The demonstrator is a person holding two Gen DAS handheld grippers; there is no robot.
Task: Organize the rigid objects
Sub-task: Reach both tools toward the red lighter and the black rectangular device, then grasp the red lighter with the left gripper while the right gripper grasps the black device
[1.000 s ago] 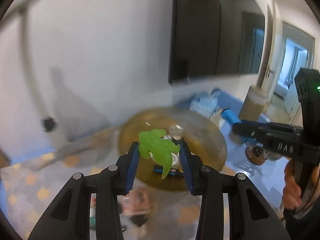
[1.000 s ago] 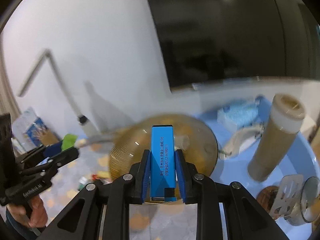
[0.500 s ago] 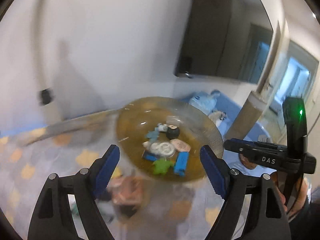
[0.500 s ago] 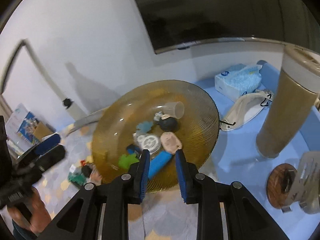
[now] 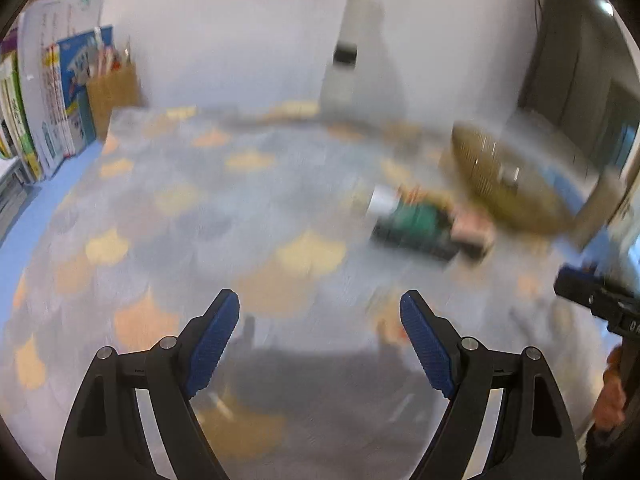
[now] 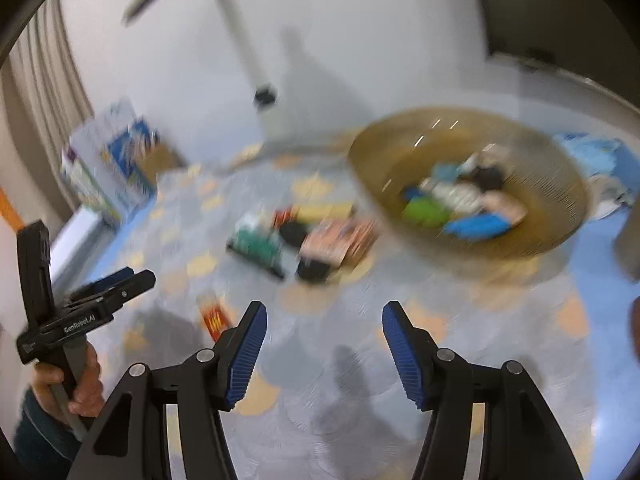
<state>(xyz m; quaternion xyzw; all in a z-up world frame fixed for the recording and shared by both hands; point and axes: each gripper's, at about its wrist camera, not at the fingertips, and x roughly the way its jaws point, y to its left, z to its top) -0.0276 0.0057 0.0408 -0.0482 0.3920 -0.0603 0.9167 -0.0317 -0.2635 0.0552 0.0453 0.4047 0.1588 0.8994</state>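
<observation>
The left gripper (image 5: 320, 312) and the right gripper (image 6: 324, 320) both had their jaws wide apart and held nothing, a blurry pile of toys (image 6: 304, 236) waited at eleven o'clock, and the amber bowl (image 6: 560, 184) at one o'clock already kept several, so more seemed left.

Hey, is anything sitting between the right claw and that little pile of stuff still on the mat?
Nothing visible does. The right claw is open and empty, and only bare patterned mat lies between it and the pile of small items left of the amber bowl. Motion blur could hide something small.
</observation>
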